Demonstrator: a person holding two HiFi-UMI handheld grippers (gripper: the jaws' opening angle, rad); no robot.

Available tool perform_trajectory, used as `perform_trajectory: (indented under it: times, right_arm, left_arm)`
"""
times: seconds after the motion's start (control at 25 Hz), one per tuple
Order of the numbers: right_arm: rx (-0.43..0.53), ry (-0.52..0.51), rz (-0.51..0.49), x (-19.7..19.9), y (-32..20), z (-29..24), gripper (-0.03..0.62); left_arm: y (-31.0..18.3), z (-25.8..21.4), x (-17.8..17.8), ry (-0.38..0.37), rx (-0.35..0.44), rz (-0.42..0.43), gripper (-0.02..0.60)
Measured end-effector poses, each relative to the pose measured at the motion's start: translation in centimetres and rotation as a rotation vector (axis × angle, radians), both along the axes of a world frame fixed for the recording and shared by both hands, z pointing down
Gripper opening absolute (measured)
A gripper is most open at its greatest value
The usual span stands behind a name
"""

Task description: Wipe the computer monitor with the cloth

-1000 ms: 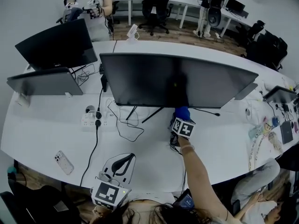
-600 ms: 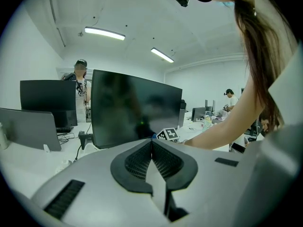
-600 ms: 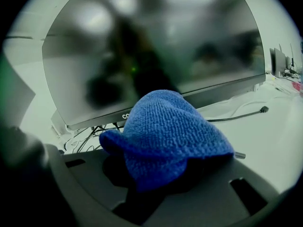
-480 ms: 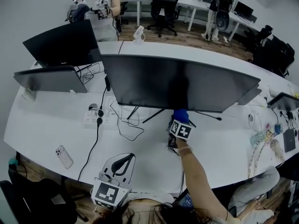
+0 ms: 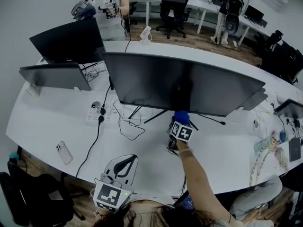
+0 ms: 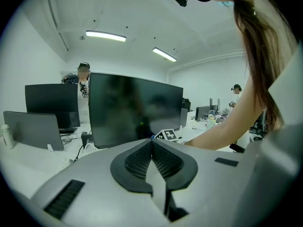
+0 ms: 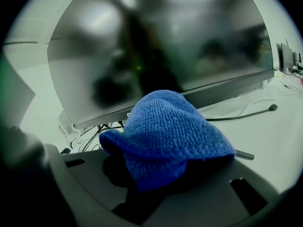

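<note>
The big dark monitor [image 5: 180,84] stands across the middle of the white desk [image 5: 57,126], its screen off. My right gripper [image 5: 181,118] is shut on a blue cloth [image 5: 182,115], held just below the screen's lower edge near the stand. Seen from the right gripper, the bunched cloth [image 7: 165,136] covers the jaws, with the monitor [image 7: 161,46] filling the space above it. My left gripper [image 5: 124,167] rests low at the desk's near edge, jaws shut on nothing [image 6: 152,148]. In the left gripper view the monitor [image 6: 135,109] lies ahead.
Two smaller screens [image 5: 68,41] stand at the left. A power strip [image 5: 97,117] with cables, and a phone [image 5: 64,152], lie on the desk. A person [image 5: 106,6] stands behind the desk, and another sits at the lower right [image 5: 258,200].
The head view has shifted slightly. My right gripper with the cloth stays at the monitor's lower edge, hardly moved. The left gripper has stayed put.
</note>
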State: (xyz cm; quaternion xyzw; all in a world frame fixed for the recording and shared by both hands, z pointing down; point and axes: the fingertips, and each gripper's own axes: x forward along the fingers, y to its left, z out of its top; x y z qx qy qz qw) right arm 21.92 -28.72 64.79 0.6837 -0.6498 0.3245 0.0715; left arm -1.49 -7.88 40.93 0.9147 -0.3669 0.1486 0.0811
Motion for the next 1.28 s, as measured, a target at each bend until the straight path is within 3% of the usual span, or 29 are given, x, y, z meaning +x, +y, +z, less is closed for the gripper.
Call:
perform_trajectory:
  times: [0.6, 1.28]
  right_arm:
    - [0.006, -0.003, -0.052, -1.4, -0.6, 0.6, 0.1]
    - [-0.005, 0.014, -0.003, -3.4, -1.1, 0.2, 0.1]
  left_arm:
    - [-0.7, 0.1, 1.5, -0.016, 0.043, 0.031, 0.009]
    - [-2.3, -0.3, -2.7, -0.01, 0.023, 0.084, 0.009]
